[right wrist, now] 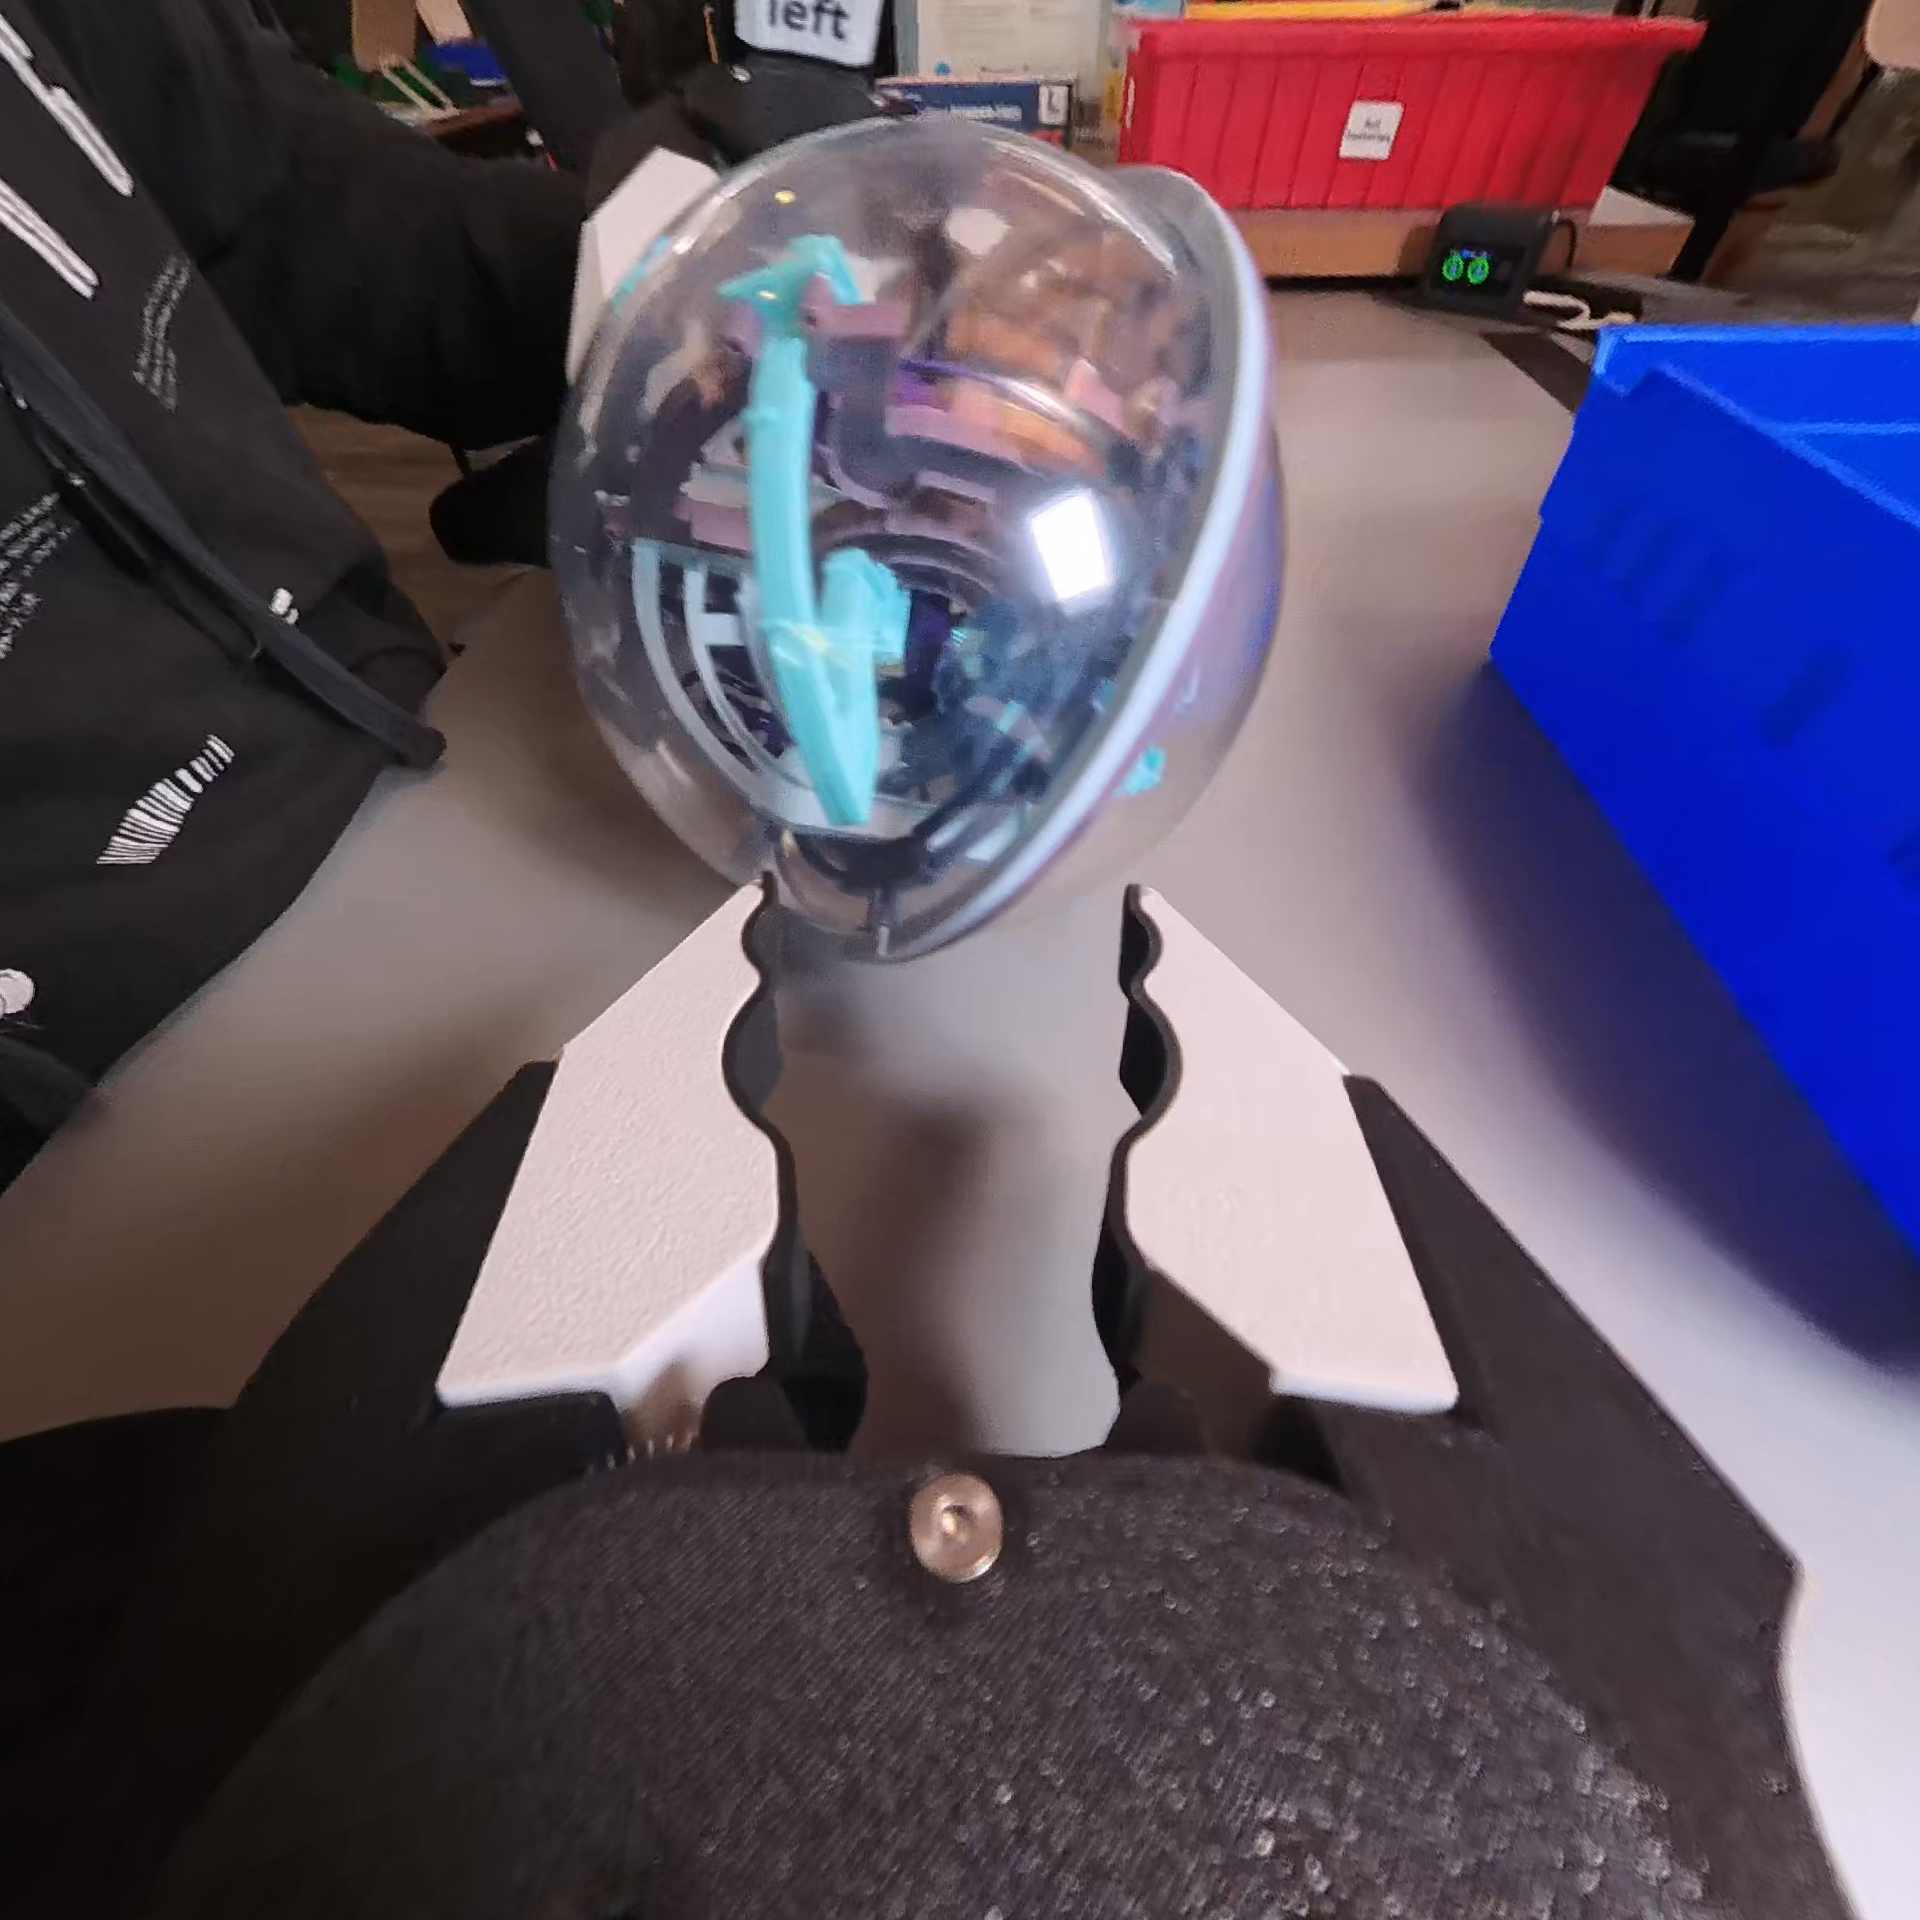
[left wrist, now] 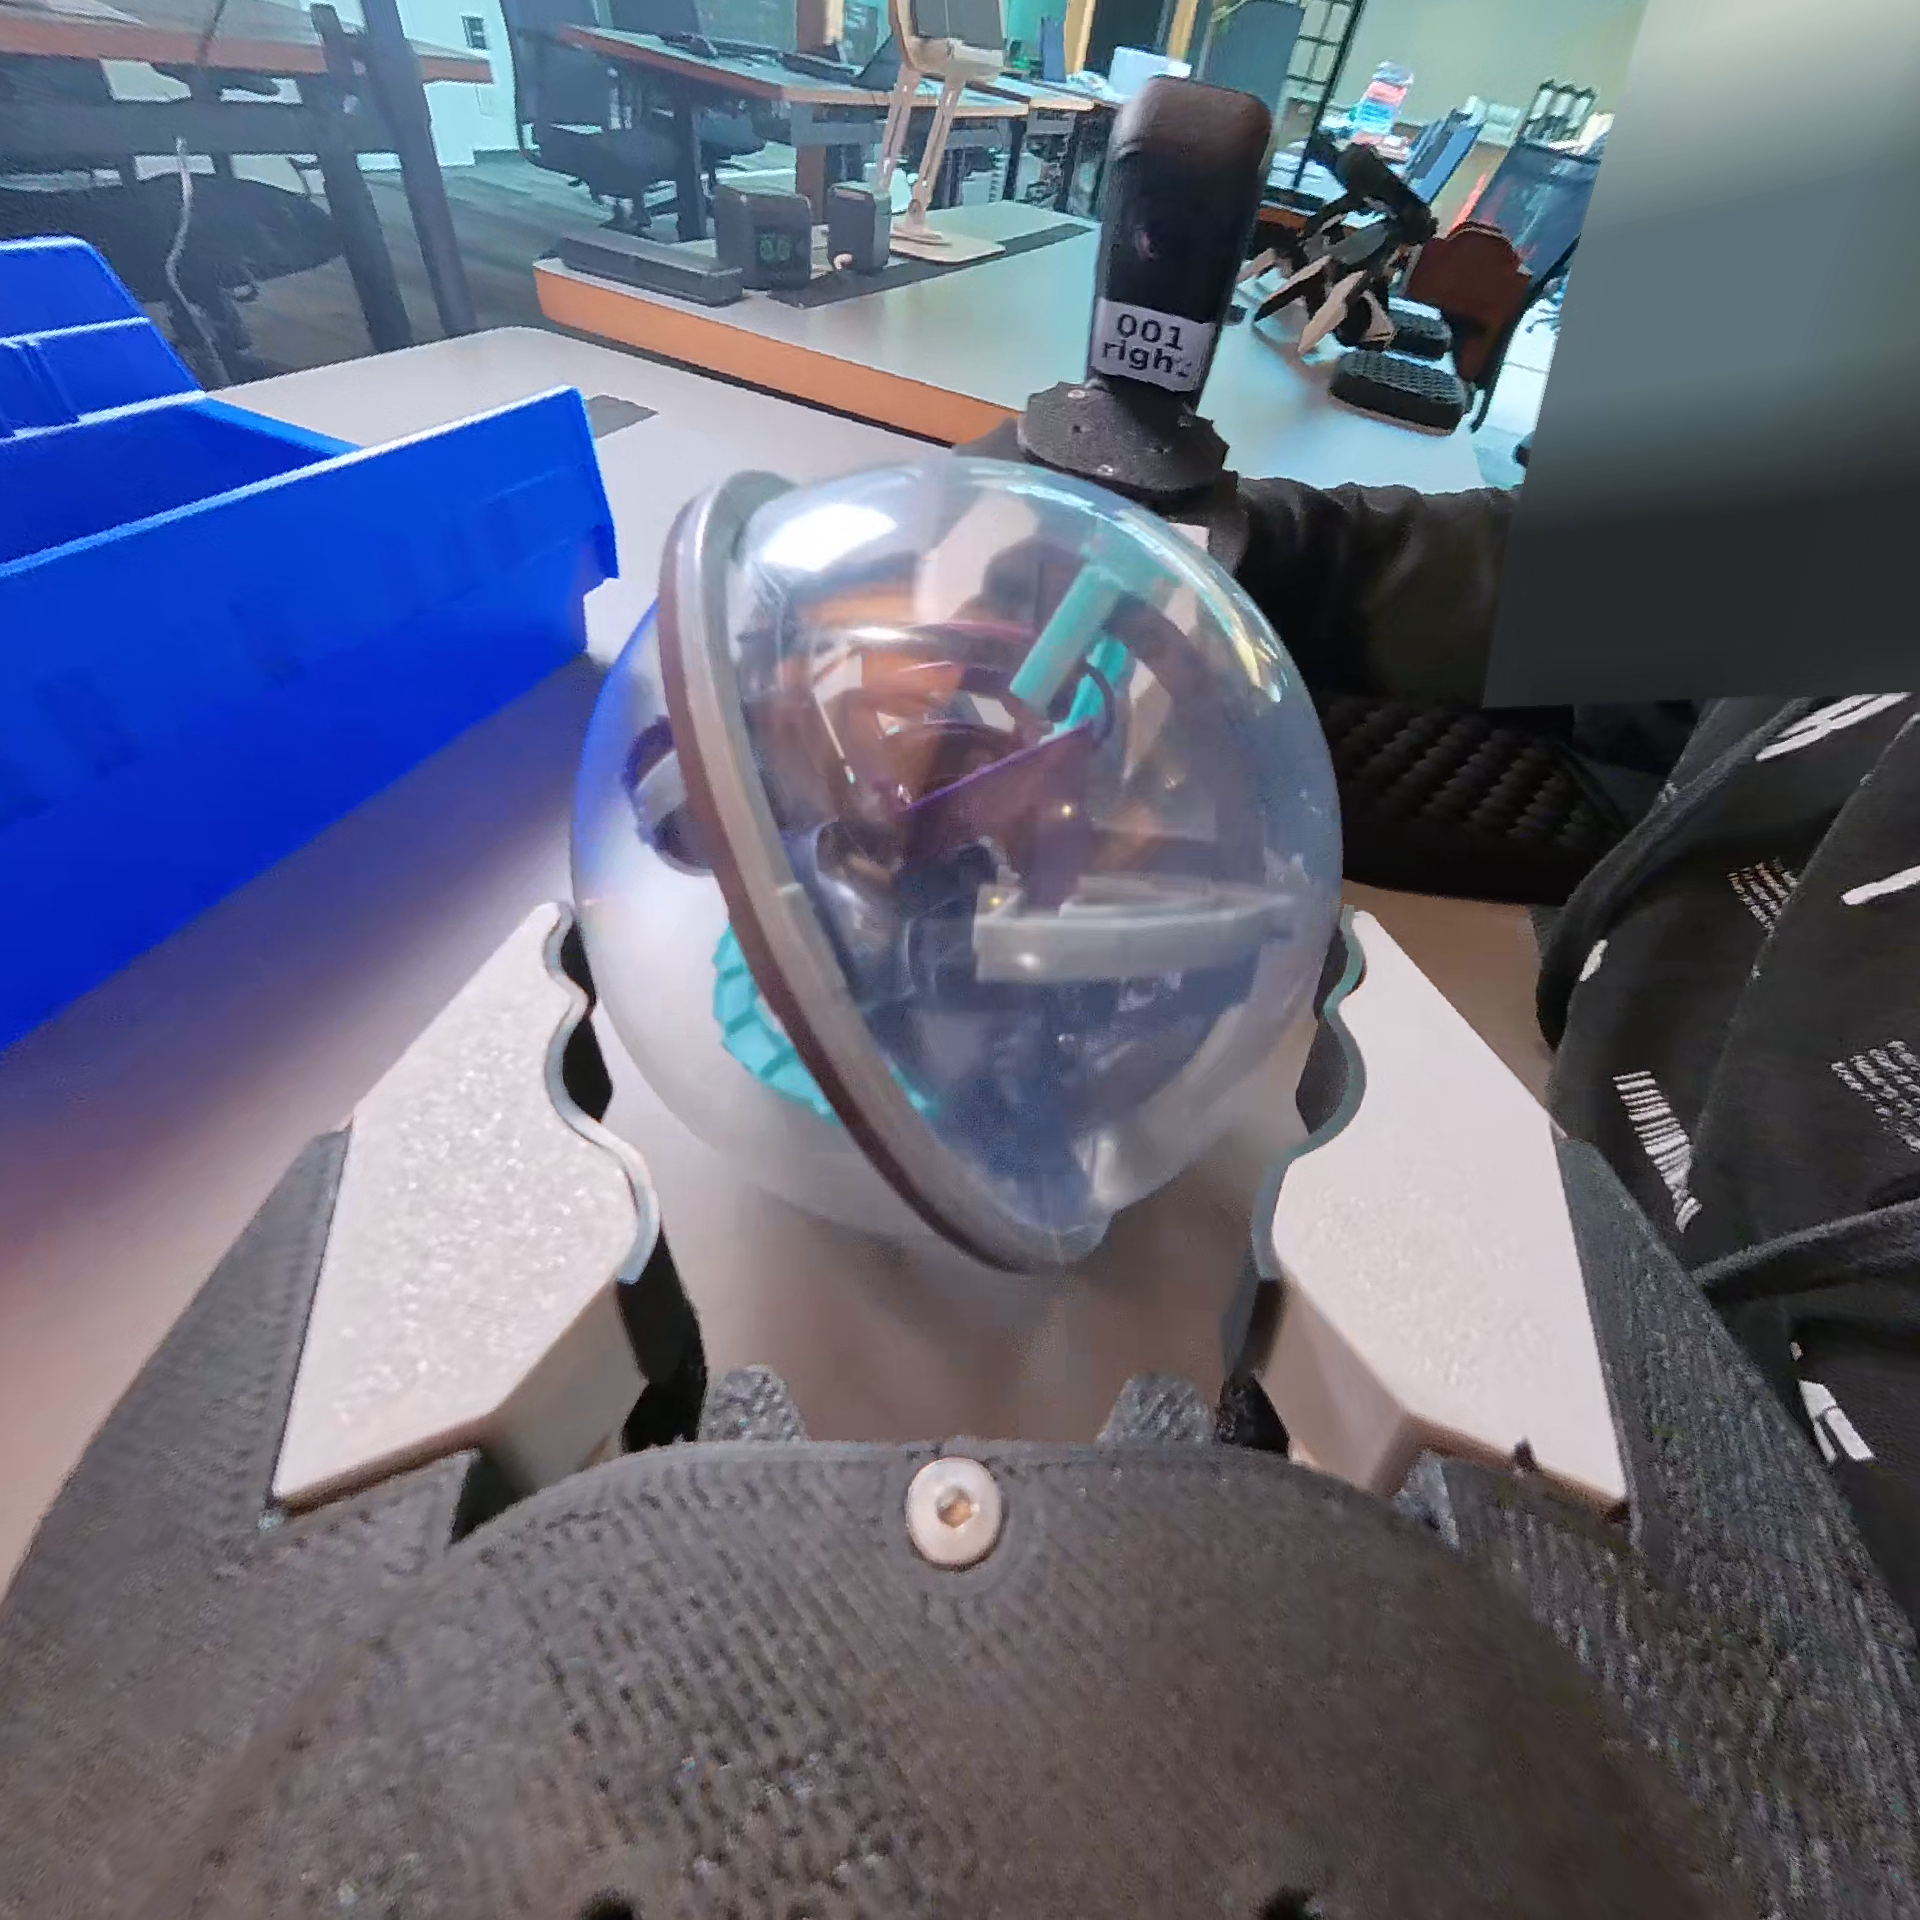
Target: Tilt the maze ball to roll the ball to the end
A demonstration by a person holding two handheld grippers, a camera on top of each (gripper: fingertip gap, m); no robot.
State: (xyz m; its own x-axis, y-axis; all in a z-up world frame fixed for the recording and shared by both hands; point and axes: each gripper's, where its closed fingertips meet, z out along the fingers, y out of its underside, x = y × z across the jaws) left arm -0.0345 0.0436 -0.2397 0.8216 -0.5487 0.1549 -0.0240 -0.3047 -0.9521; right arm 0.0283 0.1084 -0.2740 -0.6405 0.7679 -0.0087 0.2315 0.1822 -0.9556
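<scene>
The room is an open office of long desks with orange-brown edges (left wrist: 790, 94) and black swivel chairs, and in the right wrist view a ribbed red plastic tub (right wrist: 1382, 114) stands on a far bench. The table (left wrist: 229, 1195) is smooth, matte and pale grey, with a rounded far corner. Along its edge on the left gripper's side sits a glossy blue plastic bin (left wrist: 291, 644) with straight walls and a turned-over lip, and its colour tints the tabletop beside it. A person in a black garment with white printed marks (right wrist: 156, 582) is at the opposite edge. The maze ball (left wrist: 956, 862) is a clear hard-plastic globe made of two domes joined at a grey seam ring that runs tilted across it, and it is packed with teal, purple, orange-brown and grey tracks; the small rolling ball inside cannot be made out. It is held up over the table's middle, clear of the surface. The left gripper (left wrist: 956, 997) has rough black printed arms carrying flat off-white fingers (left wrist: 468, 1143) with wavy, black-lined inner edges; its jaws are spread wide and the fingertips press the globe on both sides. The right gripper (right wrist: 945, 914) is of the same make, its jaws parted with a gap between them, and the tips sit just below the globe's underside; whether they touch it cannot be told. Each gripper body has a round, grainy black housing with a small silver screw (right wrist: 956, 1527) set in it.
</scene>
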